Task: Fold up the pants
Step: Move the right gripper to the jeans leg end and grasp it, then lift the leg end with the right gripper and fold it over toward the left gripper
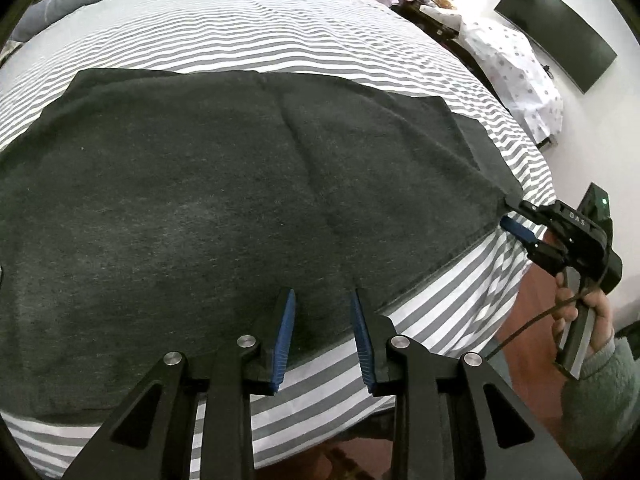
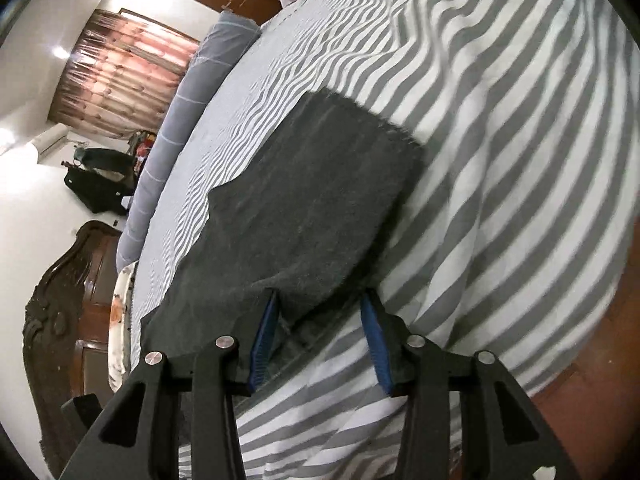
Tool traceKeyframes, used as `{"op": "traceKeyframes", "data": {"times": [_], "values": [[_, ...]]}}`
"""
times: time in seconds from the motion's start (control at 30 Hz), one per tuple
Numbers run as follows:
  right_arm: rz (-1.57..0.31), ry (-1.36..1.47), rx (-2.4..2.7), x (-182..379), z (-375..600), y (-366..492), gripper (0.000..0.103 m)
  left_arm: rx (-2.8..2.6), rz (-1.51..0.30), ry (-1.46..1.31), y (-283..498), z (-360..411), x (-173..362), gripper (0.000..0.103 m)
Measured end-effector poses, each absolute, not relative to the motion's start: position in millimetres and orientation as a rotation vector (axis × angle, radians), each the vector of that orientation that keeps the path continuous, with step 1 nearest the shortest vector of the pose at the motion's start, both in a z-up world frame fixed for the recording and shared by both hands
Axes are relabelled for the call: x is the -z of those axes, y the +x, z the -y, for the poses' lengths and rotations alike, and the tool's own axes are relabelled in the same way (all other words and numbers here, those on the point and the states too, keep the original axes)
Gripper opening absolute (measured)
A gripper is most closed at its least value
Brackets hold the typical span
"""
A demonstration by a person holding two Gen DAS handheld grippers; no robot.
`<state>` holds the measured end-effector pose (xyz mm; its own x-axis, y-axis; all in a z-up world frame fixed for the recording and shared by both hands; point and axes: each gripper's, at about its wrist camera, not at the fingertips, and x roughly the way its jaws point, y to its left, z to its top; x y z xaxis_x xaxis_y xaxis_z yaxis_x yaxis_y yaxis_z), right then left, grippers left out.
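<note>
Dark grey pants lay spread flat on my bed, over a sheet striped grey and white. In the left wrist view they filled the middle of the frame, their near hem running along the mattress edge at the lower right.

My left gripper hovered at the bottom centre of that view, over the near edge of the pants. Its blue-padded fingers stood a narrow way apart, with nothing pinched between them.

At the right edge of the same view, my right hand held the right gripper at the far right corner of the pants. One finger lay on top of the cloth and the other showed below it.

In the right wrist view, the pants ran from the bottom centre up toward the middle of the frame. The right gripper had its jaws partly apart with the corner of the pants lying between them. The left pad touched the cloth; the right pad stood clear of it, so the cloth was not clamped.

A grey bolster pillow lay along the far side of the bed, at the upper left of that view. A dark screen hung on the wall at the upper right of the left wrist view.
</note>
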<state>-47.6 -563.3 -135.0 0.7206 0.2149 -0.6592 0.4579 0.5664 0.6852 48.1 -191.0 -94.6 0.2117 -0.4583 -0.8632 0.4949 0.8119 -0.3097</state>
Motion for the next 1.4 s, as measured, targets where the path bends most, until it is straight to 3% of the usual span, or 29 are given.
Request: {"op": "traceKeyframes", "data": {"times": [0.3,0.33,0.4,0.47,1.0,1.03,1.1,1.4], "values": [[-0.698,1.107,0.079,146.0,575.6,-43.7,0.05,0.642,-1.186,0.066,47.3,194.4,101.9,0.03],[-0.691,1.107,0.07,145.3,575.8,-40.5,0.048,0.641,-1.19,0.067,47.6,195.1,101.6,0.03],[-0.648,1.132,0.044,142.5,578.8,-38.3,0.031,0.643,-1.194,0.064,47.7,194.9,99.1,0.03],[-0.627,1.136,0.062,141.2,584.2,-37.9,0.024,0.649,-1.189,0.06,48.5,196.1,96.3,0.03],[-0.586,1.158,0.09,155.4,595.5,-45.2,0.029,0.67,-1.188,0.061,48.8,210.7,97.0,0.03],[-0.586,1.15,0.089,153.6,595.9,-42.0,0.027,0.674,-1.191,0.063,48.9,212.7,98.3,0.03],[-0.575,1.151,0.088,152.6,597.9,-38.1,0.012,0.671,-1.187,0.081,49.1,215.3,101.5,0.03],[-0.539,1.122,0.024,117.8,592.7,-27.0,0.008,0.666,-1.169,0.105,48.8,218.7,109.6,0.03]]}}
